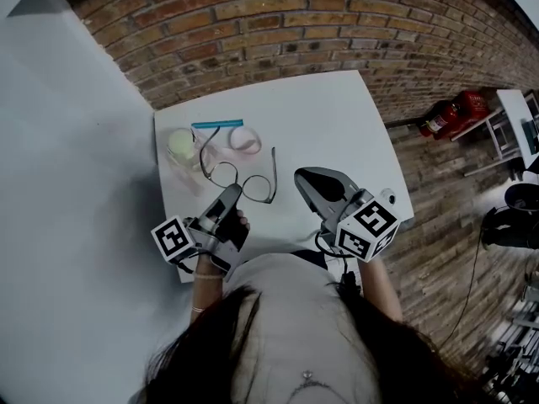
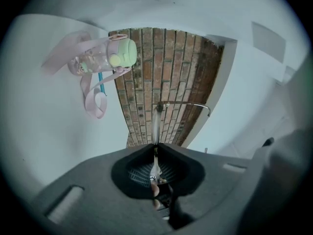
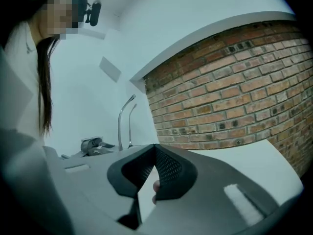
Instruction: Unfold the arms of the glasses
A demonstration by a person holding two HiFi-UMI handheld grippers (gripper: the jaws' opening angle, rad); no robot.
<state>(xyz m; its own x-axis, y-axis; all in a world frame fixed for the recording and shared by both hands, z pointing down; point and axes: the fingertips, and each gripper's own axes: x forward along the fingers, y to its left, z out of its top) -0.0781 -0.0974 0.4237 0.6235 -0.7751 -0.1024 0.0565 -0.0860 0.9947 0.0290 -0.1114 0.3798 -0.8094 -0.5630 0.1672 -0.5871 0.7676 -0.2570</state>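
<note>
There are 1 desk point(image 1: 337, 133), 1 pair of glasses point(image 1: 258, 189), 1 clear bottle point(image 2: 95, 60) with 1 green lid point(image 2: 124, 53) and 1 pink strap point(image 2: 93, 102), 1 teal stick point(image 1: 217, 124), and 2 claws, namely the left claw point(image 1: 231, 195) and the right claw point(image 1: 308, 180).

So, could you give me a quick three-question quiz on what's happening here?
1. True or false: the right gripper is holding the glasses.
2. What colour is the lid on the bottle? A) green B) red C) black
3. Fill in: the left gripper's fingers are shut on the ____.
Key: 1 false; 2 A; 3 glasses.
</note>
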